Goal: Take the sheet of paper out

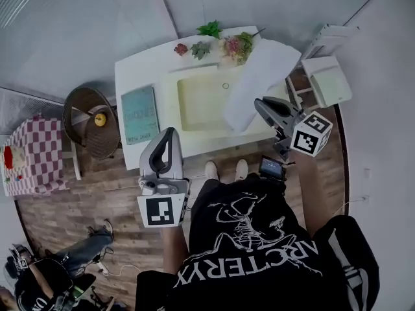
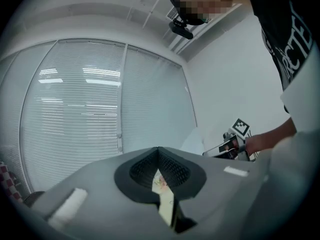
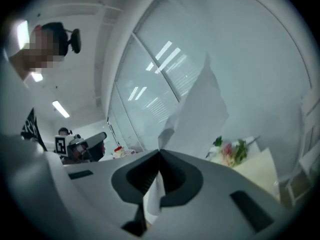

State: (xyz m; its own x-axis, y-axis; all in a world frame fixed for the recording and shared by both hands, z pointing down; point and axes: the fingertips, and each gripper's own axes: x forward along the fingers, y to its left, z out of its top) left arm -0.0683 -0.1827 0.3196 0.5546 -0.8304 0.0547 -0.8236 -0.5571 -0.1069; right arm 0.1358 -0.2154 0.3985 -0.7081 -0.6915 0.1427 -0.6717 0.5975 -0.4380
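The right gripper (image 1: 260,104) is clamping one edge of the white sheet of paper (image 1: 258,80), which is rising past its fingertips above the desk (image 1: 139,70). The left gripper (image 1: 170,133) is holding closed on nothing, well apart.

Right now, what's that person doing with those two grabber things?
A person stands at a white table with a gripper in each hand. The right gripper has its tongs shut on a white sheet of paper, held up over the table, where a pale yellow folder lies. The left gripper is off to the side, tongs closed, holding nothing I can see.
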